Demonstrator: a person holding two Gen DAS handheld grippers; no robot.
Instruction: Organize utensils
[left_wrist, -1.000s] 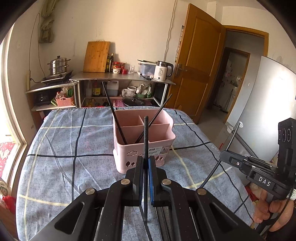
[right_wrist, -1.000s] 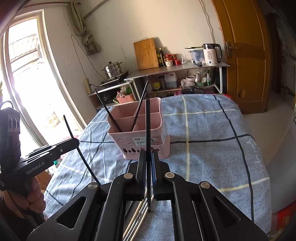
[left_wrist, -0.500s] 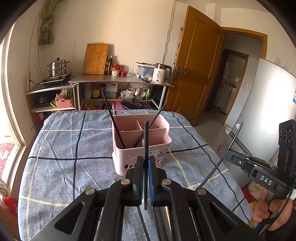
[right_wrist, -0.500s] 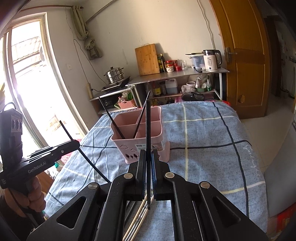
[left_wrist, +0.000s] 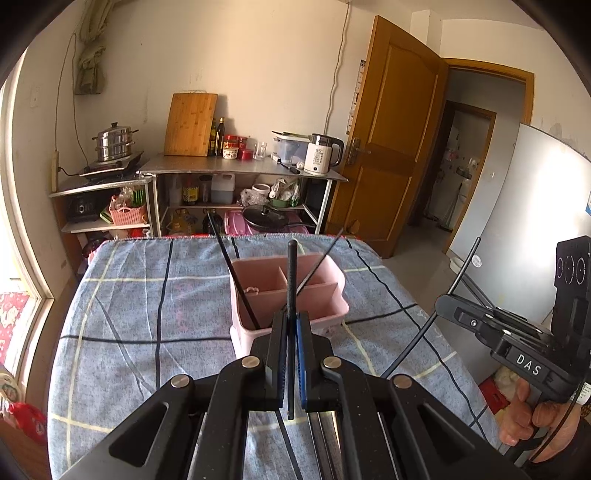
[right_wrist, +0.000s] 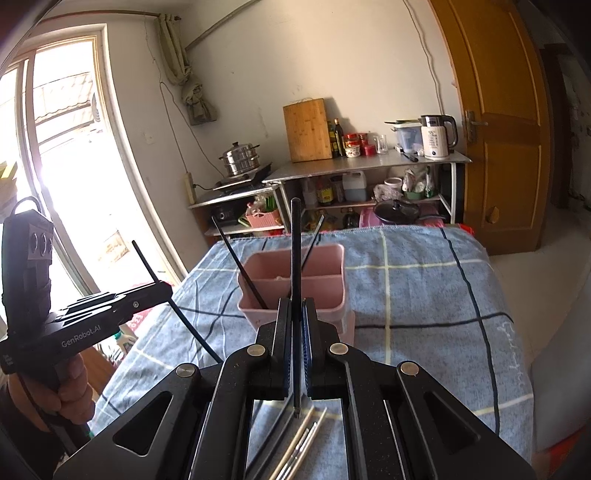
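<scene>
The left gripper (left_wrist: 291, 325) is clamped on a black chopstick (left_wrist: 291, 280); the right gripper (right_wrist: 295, 314) clamps another chopstick (right_wrist: 295, 251). Both hide the pink holder's (left_wrist: 325, 291) near wall on the counter (left_wrist: 147, 295). Loose utensils (right_wrist: 299, 443) lie partly cut off below.

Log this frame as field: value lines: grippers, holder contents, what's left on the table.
left gripper: shut on black chopstick
right gripper: shut on second black chopstick
pink holder: on blue checked tablecloth, two leaning chopsticks inside
left on cloth: loose chopsticks near right gripper
</scene>
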